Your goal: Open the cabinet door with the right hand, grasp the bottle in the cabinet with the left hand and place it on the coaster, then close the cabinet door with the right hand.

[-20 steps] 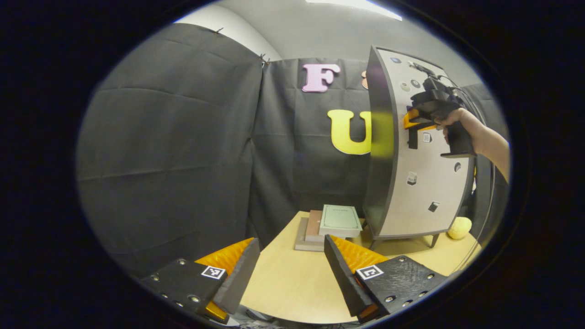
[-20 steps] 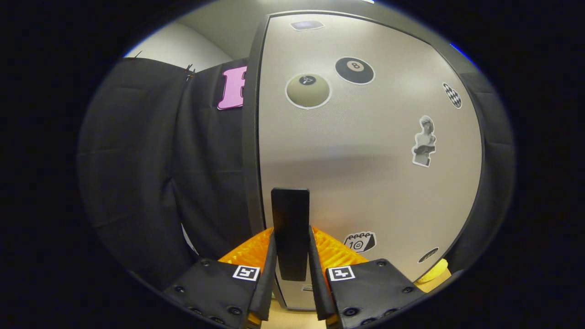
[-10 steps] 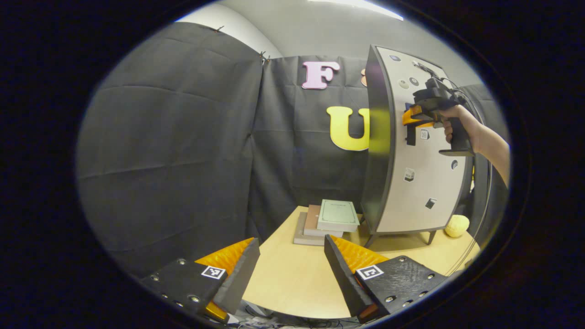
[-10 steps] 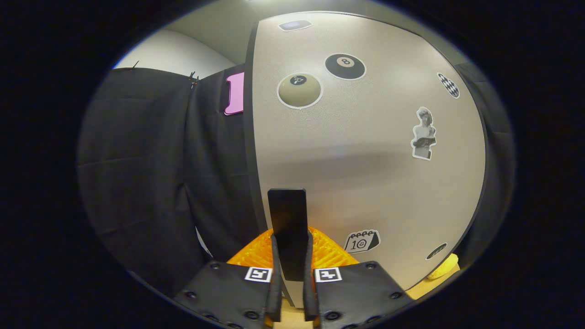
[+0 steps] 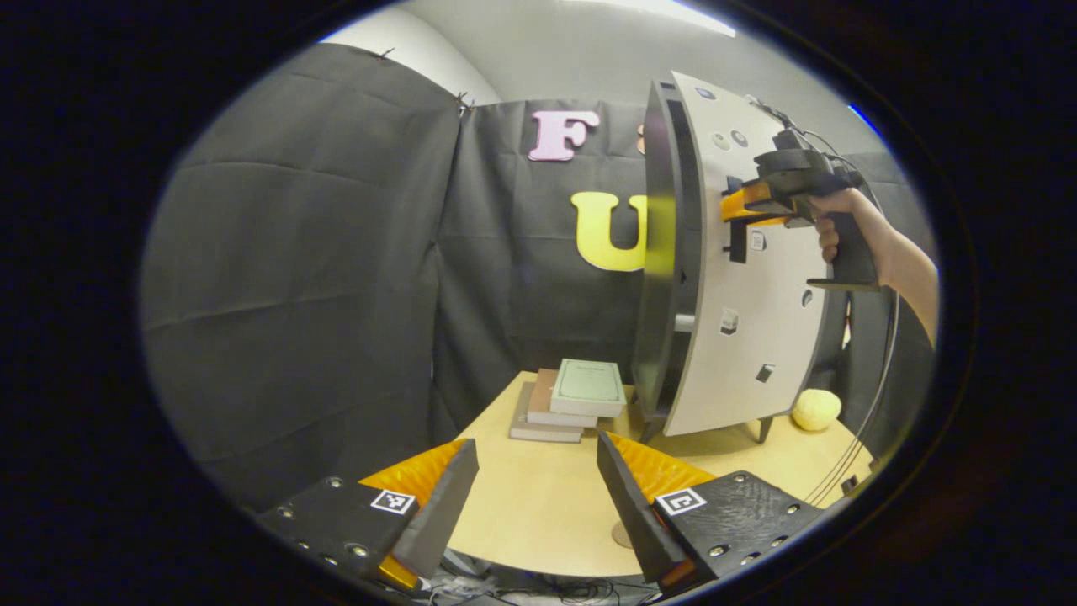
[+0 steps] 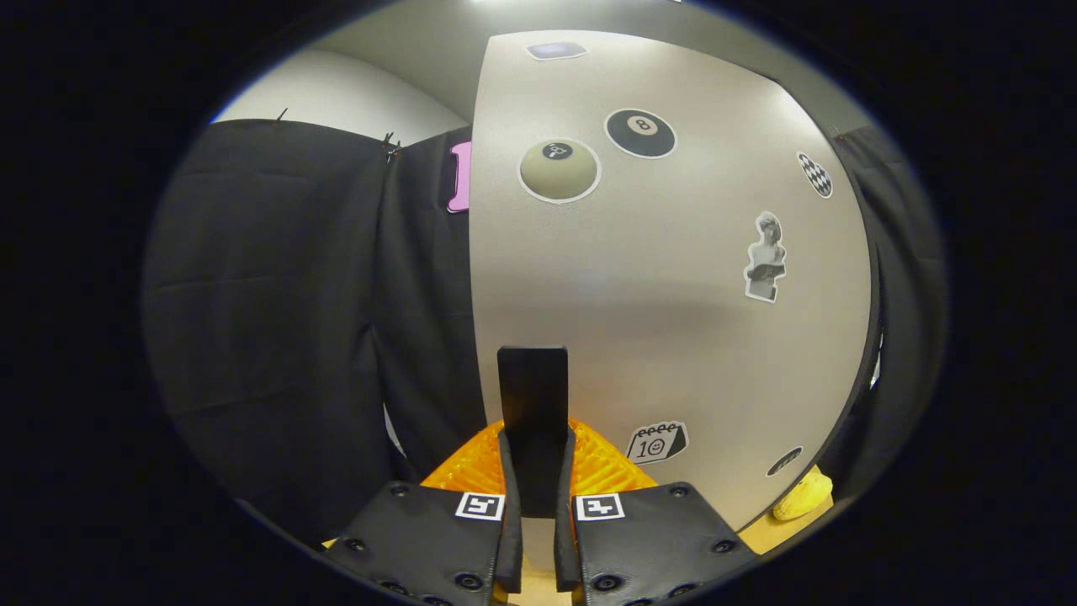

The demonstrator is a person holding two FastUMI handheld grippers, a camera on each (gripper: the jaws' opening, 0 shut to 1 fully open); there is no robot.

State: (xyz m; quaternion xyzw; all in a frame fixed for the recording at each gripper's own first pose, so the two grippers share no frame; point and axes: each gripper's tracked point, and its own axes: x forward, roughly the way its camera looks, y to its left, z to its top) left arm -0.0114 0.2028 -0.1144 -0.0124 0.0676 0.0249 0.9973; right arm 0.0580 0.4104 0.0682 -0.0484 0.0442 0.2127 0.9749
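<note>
cabinet door [image 5: 740, 278] now swung ajar, was flush 1 s ago | right gripper [image 6: 535, 471] pinching door handle [image 6: 533, 421] | left gripper [image 5: 534, 488] spread over desk [image 5: 538, 513] | cabinet contents hidden

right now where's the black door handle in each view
left gripper view: black door handle sits upper right on the cabinet door, clamped by the right gripper.
right gripper view: low centre, upright between that gripper's fingers.
shared landmark: the yellow ball at the door's lower right corner.

Even overhead light from a ceiling strip [image 5: 648, 7] — sharp focus, soft shadows, strong fisheye bending at the edges.
</note>
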